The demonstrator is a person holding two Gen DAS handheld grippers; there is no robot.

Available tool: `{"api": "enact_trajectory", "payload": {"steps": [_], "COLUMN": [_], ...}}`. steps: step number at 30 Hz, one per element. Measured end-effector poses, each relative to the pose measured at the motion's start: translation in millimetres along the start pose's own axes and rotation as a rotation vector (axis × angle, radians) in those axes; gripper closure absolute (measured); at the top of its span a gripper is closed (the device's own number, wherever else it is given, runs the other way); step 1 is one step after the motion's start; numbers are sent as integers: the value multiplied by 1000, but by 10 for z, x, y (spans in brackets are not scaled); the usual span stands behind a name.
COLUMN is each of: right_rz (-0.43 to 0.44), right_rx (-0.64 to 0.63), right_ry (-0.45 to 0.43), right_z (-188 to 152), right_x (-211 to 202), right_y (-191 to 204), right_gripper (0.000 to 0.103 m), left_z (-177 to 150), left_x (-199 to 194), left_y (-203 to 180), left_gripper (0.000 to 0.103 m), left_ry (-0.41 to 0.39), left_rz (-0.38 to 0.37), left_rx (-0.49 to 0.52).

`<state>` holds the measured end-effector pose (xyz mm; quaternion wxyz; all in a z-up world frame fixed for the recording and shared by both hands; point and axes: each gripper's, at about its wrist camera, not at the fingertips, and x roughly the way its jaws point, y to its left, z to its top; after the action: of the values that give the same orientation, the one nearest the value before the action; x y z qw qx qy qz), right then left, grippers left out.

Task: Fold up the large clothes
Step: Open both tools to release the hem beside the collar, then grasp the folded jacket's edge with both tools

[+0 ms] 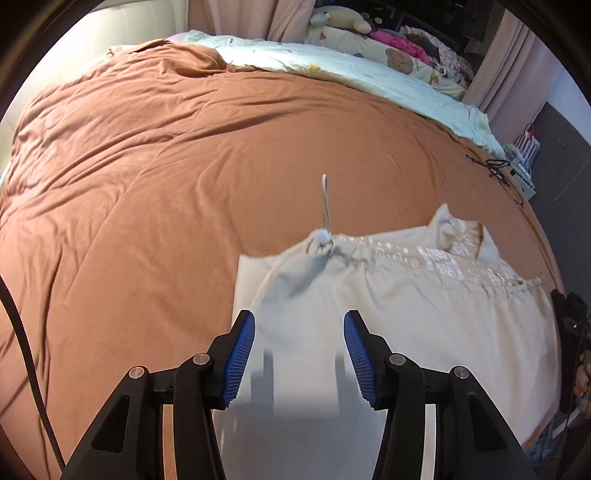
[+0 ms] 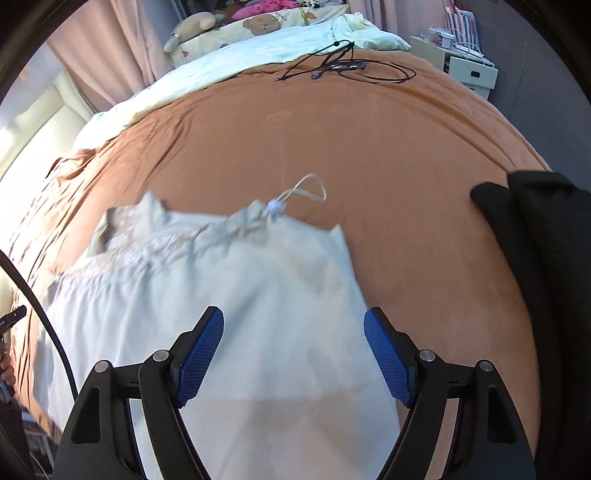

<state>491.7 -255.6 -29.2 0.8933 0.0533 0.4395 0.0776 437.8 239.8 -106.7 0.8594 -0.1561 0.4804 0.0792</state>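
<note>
Nearest in the left wrist view, the left gripper (image 1: pixel 299 354) has its blue-padded fingers (image 1: pixel 240 360) spread wide with nothing between them, poised over the cream garment (image 1: pixel 424 314). In the right wrist view the right gripper (image 2: pixel 293 354) is likewise parted and empty above the same cloth (image 2: pixel 229 295). The garment lies spread on the brown bedspread (image 1: pixel 184 177), its lace-trimmed edge turned away from the grippers; motion blur softens the fabric, so whether the fingers touch it I cannot tell. At its far edge a drawstring with a white toggle (image 2: pixel 275 207) loops onto the bedspread (image 2: pixel 388 155). To the right lies a black cloth (image 2: pixel 535 240). Beyond, a tangle of black cables (image 2: pixel 340 64) lies near a pale quilt (image 2: pixel 258 55), with a plush toy (image 2: pixel 192 27) behind
</note>
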Motion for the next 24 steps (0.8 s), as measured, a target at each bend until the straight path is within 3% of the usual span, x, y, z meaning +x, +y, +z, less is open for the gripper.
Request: {"api": "enact_trajectory", "payload": {"steps": [9,14,18,24], "right_rz": [88,134,168,214], "right_rx": [-5,-27,-57,-92], "right_ry": [-33,-52,-53,-26], "right_z": [-325,-487,-680,-969], "right_x": [-807,-1130,-1250,-1125], "right_y": [131,290,481,828], "right_gripper": [26,26,34,38], "left_z": [-633,-950,-1220,-1569], "left_x": [-652,-820,-848,-753], "left_y": [109,279,443,662], "left_gripper": [50,50,50,50], "left_ry": [-35,-43,-35,-11], "left_rz": [-53,-92,-113,-146], "left_rx": [-60,-125,-183,-267]}}
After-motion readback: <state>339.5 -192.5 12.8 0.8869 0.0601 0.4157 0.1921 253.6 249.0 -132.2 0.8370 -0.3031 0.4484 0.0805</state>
